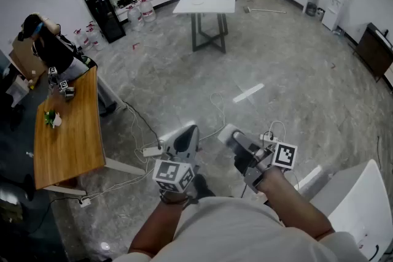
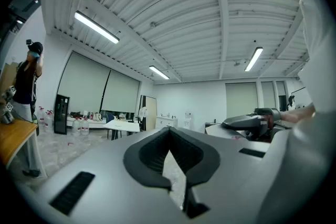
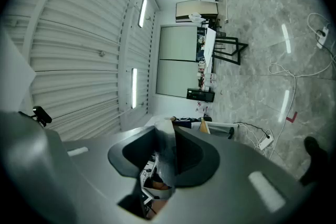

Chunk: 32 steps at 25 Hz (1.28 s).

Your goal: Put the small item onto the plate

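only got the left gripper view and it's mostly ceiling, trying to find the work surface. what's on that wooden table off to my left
Observer: The head view shows a small green and white item on the wooden table, near its left edge.
Operator: anything lying in the way
Observer: Yes, a white power strip lies on the floor between you and the table's near corner.
Operator: and on my other side, anything held
Observer: The right gripper has its jaws a little apart in its own view, with nothing clearly held between them.
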Each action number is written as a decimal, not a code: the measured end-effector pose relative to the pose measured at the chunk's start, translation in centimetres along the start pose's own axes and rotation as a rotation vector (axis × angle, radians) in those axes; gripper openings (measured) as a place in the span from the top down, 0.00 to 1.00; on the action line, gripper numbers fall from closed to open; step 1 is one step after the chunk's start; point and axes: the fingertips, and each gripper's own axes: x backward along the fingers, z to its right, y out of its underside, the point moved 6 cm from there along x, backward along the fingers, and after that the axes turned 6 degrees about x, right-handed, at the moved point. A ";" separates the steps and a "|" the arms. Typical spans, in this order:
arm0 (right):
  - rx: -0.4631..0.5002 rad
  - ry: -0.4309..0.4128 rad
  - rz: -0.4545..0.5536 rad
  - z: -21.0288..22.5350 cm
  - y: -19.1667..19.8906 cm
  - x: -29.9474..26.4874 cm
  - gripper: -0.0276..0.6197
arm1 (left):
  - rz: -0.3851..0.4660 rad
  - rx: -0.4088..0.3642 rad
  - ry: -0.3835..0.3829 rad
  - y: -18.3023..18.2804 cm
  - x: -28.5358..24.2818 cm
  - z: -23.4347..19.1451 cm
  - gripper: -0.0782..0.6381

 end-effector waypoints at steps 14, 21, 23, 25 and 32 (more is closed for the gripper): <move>-0.012 0.037 0.008 1.9 -0.3 -3.5 0.80 | -0.004 0.009 -0.005 -0.2 -1.4 -4.1 0.88; -0.009 0.039 0.016 3.5 -2.1 -9.8 0.80 | 0.007 0.010 -0.007 -1.7 -4.2 -10.1 0.88; -0.006 0.041 0.019 3.9 -3.0 -12.7 0.80 | 0.007 0.006 -0.002 -2.8 -5.5 -12.5 0.88; 0.002 0.038 0.022 4.2 -3.5 -15.8 0.80 | 0.006 0.003 0.008 -3.8 -6.5 -15.3 0.88; 0.019 0.035 0.063 5.1 -4.9 -24.6 0.80 | 0.003 -0.009 0.067 -7.0 -10.0 -23.1 0.88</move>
